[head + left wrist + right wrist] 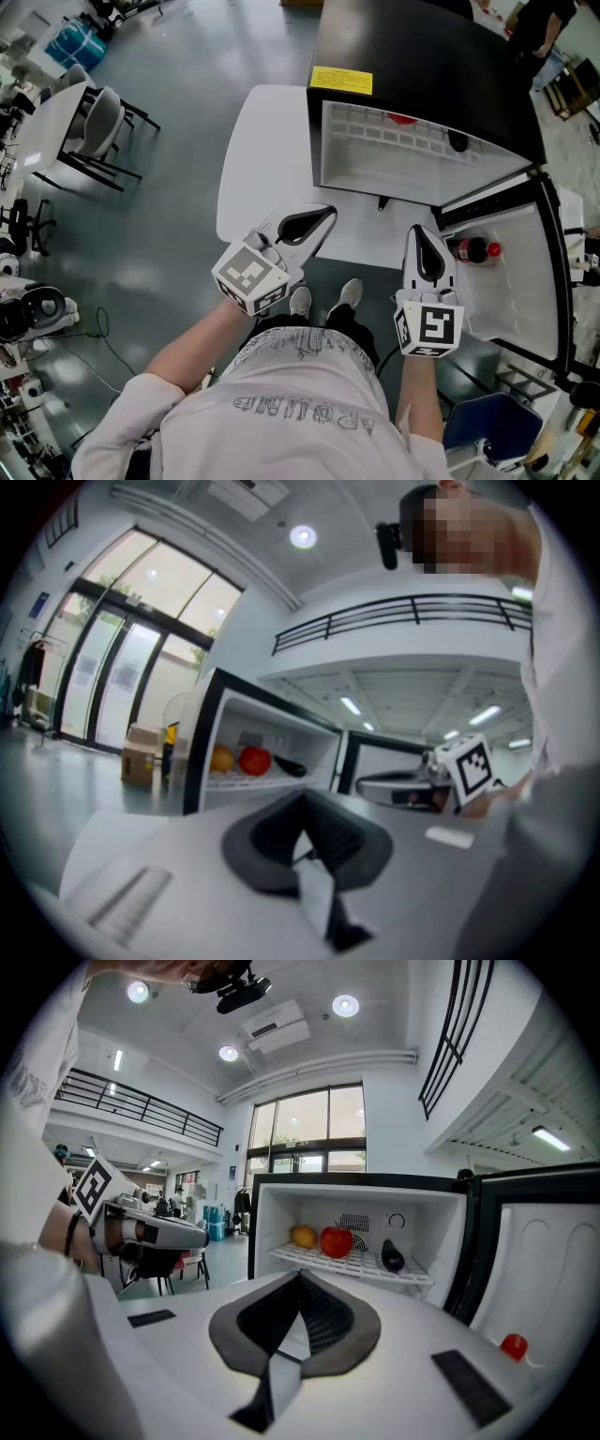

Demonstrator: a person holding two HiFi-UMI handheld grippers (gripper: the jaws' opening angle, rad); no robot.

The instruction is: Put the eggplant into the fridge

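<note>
The dark purple eggplant (393,1258) lies on the white wire shelf (361,1265) inside the open black fridge (422,56), to the right of a red tomato (337,1241) and an orange fruit (303,1236). From the head view the eggplant (457,142) shows at the shelf's right end. It also appears small in the left gripper view, as the eggplant (289,767). My right gripper (300,1277) is shut and empty, held in front of the fridge opening, clear of the shelf. My left gripper (302,801) is likewise shut with nothing in it, over the table's front edge.
The fridge stands on a white table (262,159). Its door (525,272) hangs open to the right, with a red-capped bottle (473,250) in the door rack. Chairs and desks (89,131) stand off to the left on the grey floor.
</note>
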